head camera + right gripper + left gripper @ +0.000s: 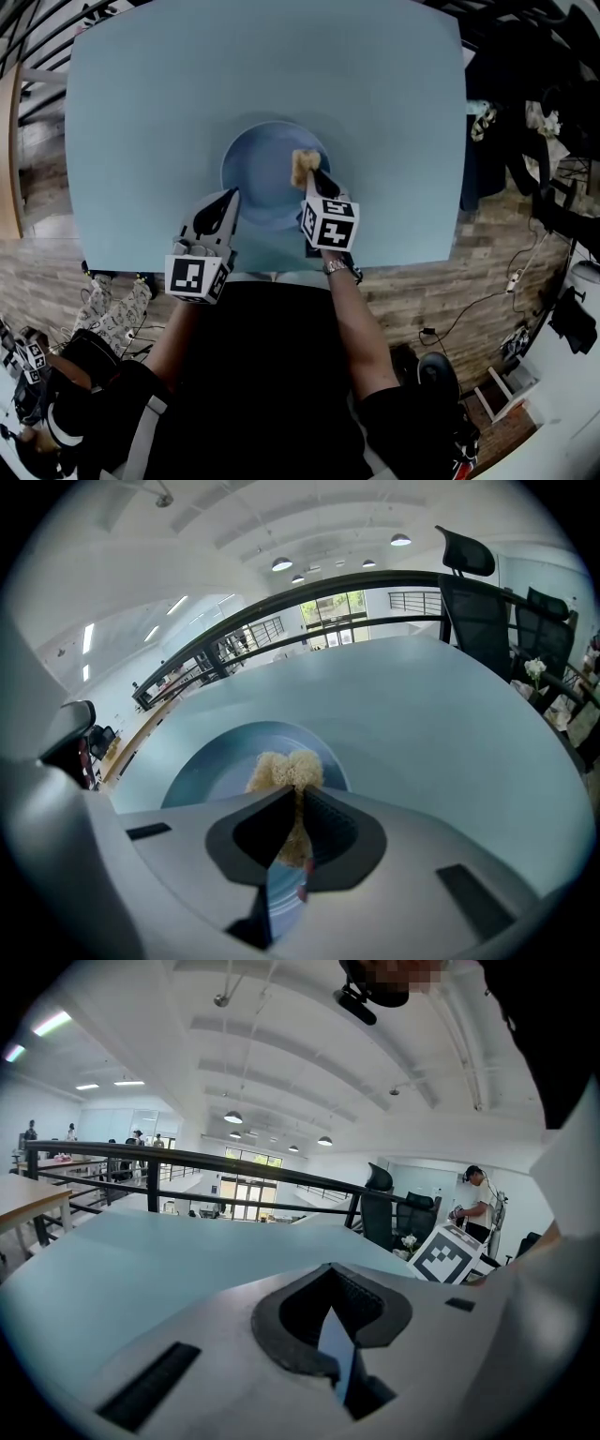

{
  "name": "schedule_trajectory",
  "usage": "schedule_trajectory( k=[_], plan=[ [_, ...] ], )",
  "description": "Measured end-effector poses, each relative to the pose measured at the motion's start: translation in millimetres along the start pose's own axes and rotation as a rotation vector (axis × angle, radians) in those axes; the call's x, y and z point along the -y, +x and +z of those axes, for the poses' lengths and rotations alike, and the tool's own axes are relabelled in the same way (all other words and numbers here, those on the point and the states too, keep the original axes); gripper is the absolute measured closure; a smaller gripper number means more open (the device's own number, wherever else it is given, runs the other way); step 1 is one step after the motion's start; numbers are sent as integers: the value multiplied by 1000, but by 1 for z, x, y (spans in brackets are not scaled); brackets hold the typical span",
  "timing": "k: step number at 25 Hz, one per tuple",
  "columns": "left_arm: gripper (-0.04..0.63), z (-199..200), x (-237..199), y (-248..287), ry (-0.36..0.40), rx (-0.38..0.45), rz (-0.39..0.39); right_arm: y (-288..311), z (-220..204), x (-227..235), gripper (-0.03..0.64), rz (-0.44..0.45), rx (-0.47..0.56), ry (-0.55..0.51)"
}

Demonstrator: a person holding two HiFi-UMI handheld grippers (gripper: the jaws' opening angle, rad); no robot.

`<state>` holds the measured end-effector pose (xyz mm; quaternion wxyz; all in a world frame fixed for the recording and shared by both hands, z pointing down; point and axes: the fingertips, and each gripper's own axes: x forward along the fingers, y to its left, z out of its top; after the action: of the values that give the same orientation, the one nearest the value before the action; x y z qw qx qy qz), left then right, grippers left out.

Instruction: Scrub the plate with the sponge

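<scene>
A pale blue table [187, 84] carries a round blue plate [262, 187], which sits midway between the table's left and right edges and closer to its near edge than to its far one. The right gripper [313, 178] reaches in from the near edge with its jaws clamped on a tan, crumbly-looking sponge [304, 166]. The sponge lies over the plate's inner face, right of its middle and inside the right rim; no view shows whether it presses on the plate or sits just above it. In the right gripper view the sponge [286, 769] bulges out past the tips of the right gripper [292, 797], with the plate [211, 772] spread behind it and the table [450, 724] running on to the far edge. The left gripper [231, 196] points at the plate's near-left rim, its tips right at the rim, though contact cannot be made out. The left gripper view shows the left gripper [330, 1267] clenched tip to tip with nothing between the jaws, and the table [141, 1260] beyond. The person's forearm [352, 319] leads back from the right gripper over the near edge, and a wooden floor [441, 281] shows beside the table
</scene>
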<state>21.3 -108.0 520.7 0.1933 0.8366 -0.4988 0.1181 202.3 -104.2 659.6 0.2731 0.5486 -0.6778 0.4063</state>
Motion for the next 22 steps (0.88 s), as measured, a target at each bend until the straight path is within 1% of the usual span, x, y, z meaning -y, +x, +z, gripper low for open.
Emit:
schedule_trajectory(
  k=[5,11,17,22],
  plan=[
    [594,-1,2,2,-3,7,-8,-7,1,13,583,-27,7,12],
    [594,2,1,-3,7,9,-23,-17,-2,12,583,-43,17,2],
    [594,3,0,-9,12,12,-24,-31,3,3,583,-24,54,18],
    [594,2,-6,-16,17,8,-20,-32,8,-23,583,24,75,2]
  ],
)
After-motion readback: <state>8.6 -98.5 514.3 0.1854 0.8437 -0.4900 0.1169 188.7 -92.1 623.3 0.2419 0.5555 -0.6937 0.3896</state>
